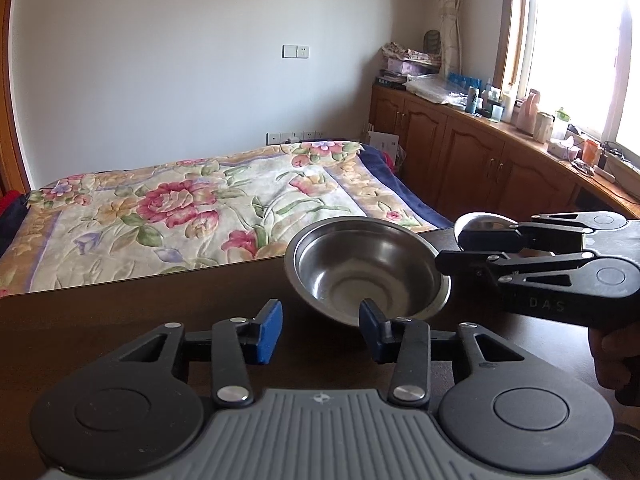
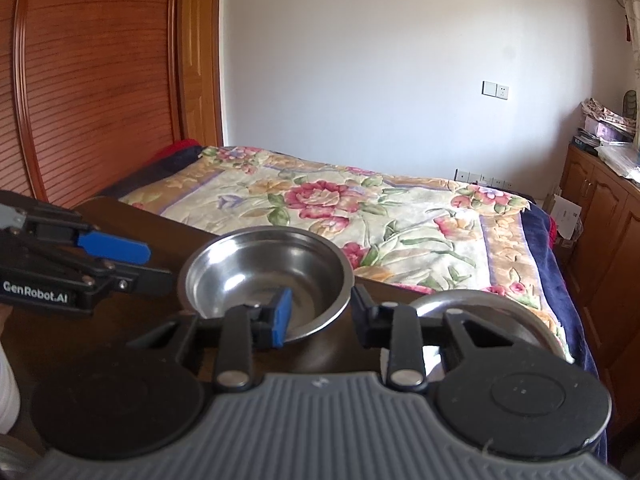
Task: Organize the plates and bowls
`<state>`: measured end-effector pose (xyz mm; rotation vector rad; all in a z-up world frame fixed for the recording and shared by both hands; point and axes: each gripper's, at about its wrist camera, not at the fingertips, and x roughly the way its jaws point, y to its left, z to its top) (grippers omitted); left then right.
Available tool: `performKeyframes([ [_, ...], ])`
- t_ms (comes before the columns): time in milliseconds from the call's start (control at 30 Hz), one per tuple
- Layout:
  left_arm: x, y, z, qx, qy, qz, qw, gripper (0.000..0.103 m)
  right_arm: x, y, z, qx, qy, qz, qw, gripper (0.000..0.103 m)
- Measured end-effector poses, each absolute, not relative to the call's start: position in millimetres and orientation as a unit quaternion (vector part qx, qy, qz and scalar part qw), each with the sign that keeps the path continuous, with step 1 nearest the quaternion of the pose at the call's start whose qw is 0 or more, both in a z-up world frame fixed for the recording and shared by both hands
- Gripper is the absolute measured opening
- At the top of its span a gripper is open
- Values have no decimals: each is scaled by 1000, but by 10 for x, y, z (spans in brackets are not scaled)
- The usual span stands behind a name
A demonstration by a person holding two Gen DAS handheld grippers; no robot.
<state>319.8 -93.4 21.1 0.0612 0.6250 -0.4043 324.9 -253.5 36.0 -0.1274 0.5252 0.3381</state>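
Right gripper [image 2: 320,320] jaws straddle the steel bowl's [image 2: 266,276] rim, not clamped. Left gripper [image 1: 320,330] jaws open, empty. Second bowl [image 2: 500,312] still unstacked on the surface [image 1: 140,320].

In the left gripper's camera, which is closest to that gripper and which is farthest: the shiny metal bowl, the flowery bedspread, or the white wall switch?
From the left gripper:
1. Shiny steel bowl, just ahead on the table.
2. Flowery bedspread, beyond the table edge.
3. White wall switch, high on the far wall.
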Motion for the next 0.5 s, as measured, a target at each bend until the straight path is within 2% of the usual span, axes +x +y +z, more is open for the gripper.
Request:
performKeyframes([
  [333,3477,-959,107,7,330,-195,924,39,3422,-2512,293,-62,278,162,945,34],
  [500,3528,-959,72,-5,338,-202,919,31,3467,-2477,260,-61,289,168,940,34],
])
